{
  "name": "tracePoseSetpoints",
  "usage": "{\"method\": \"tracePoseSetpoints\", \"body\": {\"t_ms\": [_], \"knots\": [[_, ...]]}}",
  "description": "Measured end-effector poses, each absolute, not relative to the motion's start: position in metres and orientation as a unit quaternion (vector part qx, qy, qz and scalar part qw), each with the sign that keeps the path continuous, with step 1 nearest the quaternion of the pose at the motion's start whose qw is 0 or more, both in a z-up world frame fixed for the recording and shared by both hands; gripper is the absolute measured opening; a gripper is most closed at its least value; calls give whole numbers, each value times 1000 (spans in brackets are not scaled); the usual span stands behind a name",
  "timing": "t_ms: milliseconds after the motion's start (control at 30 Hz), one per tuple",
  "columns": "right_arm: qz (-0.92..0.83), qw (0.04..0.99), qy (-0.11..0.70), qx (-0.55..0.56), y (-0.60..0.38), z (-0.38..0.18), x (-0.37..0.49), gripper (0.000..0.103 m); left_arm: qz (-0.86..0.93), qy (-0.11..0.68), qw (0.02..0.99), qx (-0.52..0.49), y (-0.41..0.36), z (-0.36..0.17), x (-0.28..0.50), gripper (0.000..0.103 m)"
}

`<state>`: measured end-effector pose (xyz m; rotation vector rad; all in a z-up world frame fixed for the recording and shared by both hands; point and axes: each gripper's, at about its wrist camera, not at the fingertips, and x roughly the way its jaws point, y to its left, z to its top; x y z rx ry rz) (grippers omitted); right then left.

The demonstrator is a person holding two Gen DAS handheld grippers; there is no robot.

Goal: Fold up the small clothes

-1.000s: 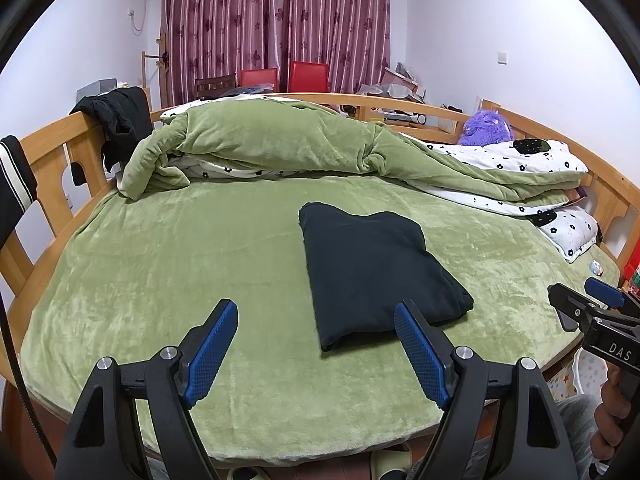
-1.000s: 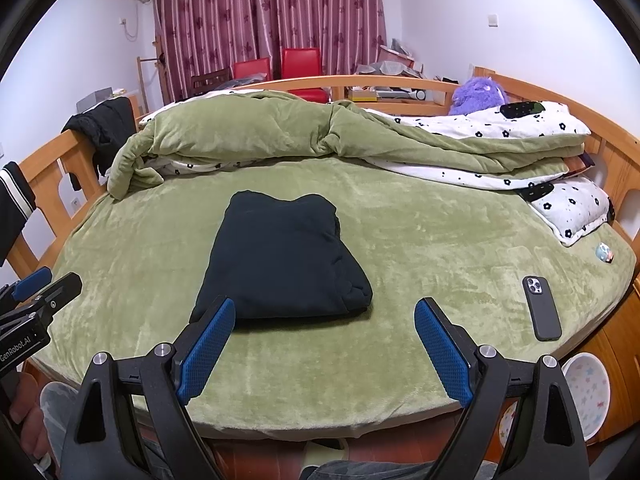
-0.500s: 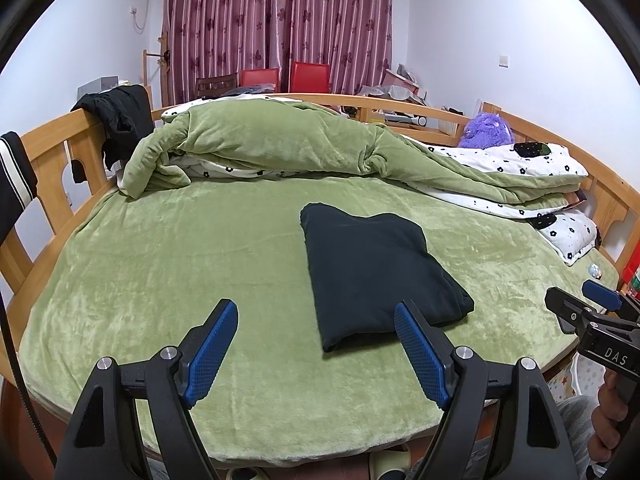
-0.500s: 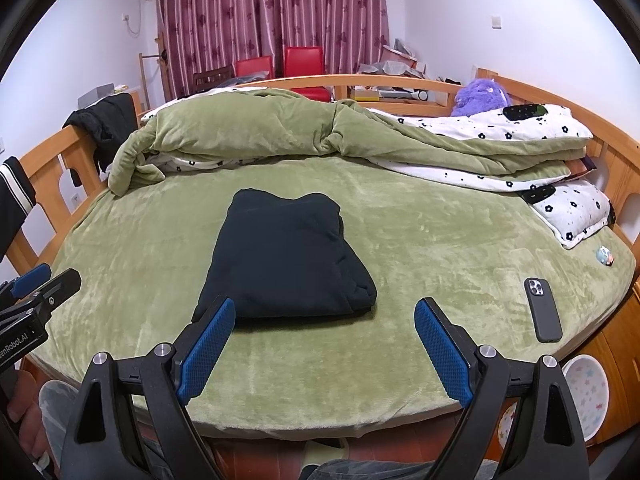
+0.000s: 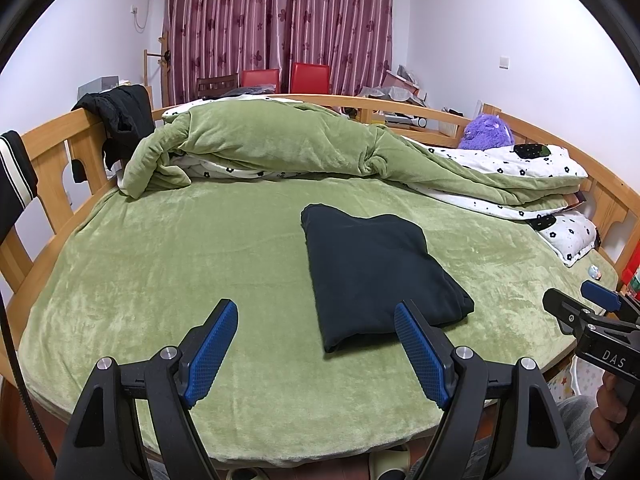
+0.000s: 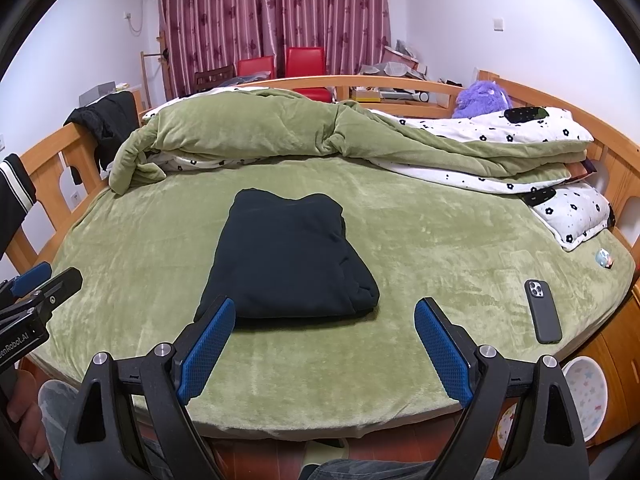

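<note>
L hand-held gripper (image 5: 316, 354) wide – "enRobot.AI" | R hand-held gripper (image 6: 324, 354) wide – "DAS" | garment (image 5: 376, 272) folded

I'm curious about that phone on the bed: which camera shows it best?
The right wrist view: the phone lies face down on the green bed cover, fully visible near the edge. The left wrist view doesn't show it.
</note>
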<state>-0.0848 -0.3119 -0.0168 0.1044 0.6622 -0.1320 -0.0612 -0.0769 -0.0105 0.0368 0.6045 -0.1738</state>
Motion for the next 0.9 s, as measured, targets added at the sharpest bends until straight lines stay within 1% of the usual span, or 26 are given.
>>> {"method": "tracePoseSetpoints", "body": {"t_ms": [900], "knots": [[-58, 943, 325, 46, -308, -18, -81, 90, -83, 297, 951, 16, -71, -11, -61, 80]]}}
